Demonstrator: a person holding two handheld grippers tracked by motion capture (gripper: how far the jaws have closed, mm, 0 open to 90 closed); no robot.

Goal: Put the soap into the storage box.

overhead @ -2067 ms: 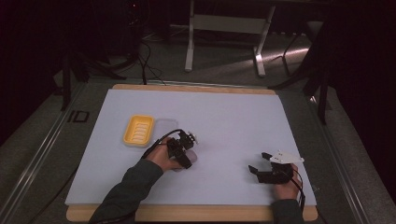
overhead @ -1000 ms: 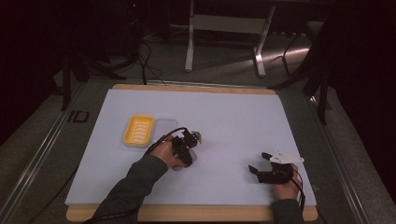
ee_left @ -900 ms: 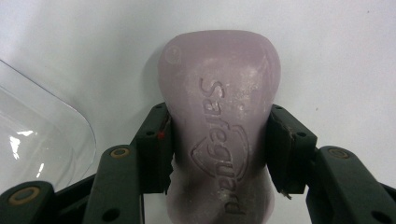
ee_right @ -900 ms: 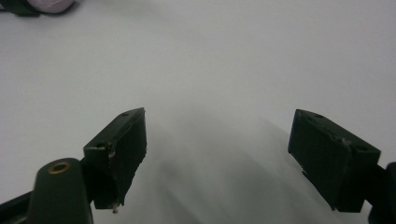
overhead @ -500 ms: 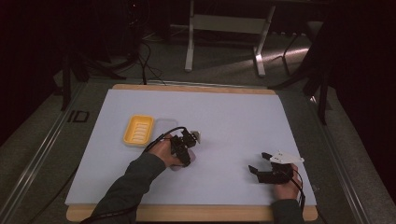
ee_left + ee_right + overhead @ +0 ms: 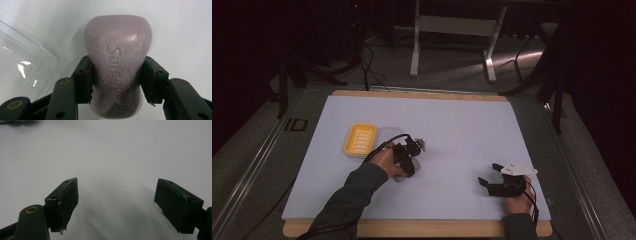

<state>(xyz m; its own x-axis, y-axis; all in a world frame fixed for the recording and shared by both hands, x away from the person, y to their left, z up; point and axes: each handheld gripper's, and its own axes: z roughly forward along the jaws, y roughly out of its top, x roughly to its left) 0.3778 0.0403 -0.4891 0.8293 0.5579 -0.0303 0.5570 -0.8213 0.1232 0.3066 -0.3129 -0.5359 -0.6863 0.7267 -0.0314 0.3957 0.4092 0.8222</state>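
A pale purple soap bar (image 6: 117, 45) stamped "Safeguard" lies on the white mat, and my left gripper (image 6: 116, 75) is shut on its middle, one jaw on each long side. In the high view the left gripper (image 6: 410, 150) sits just right of a yellow soap dish (image 6: 360, 139), pointing down at the mat with the hand over it. My right gripper (image 6: 488, 175) rests low near the front right of the mat, open. In its own view the right gripper (image 6: 125, 200) has only bare mat between its jaws.
A clear plastic lid (image 6: 25, 72) lies on the mat beside the soap. The white mat (image 6: 462, 120) covers a wooden board. Dark floor, cables and a metal stand base (image 6: 452, 30) lie beyond the far edge.
The left hand and its gripper have barely shifted over the soap. The right gripper has stayed still.
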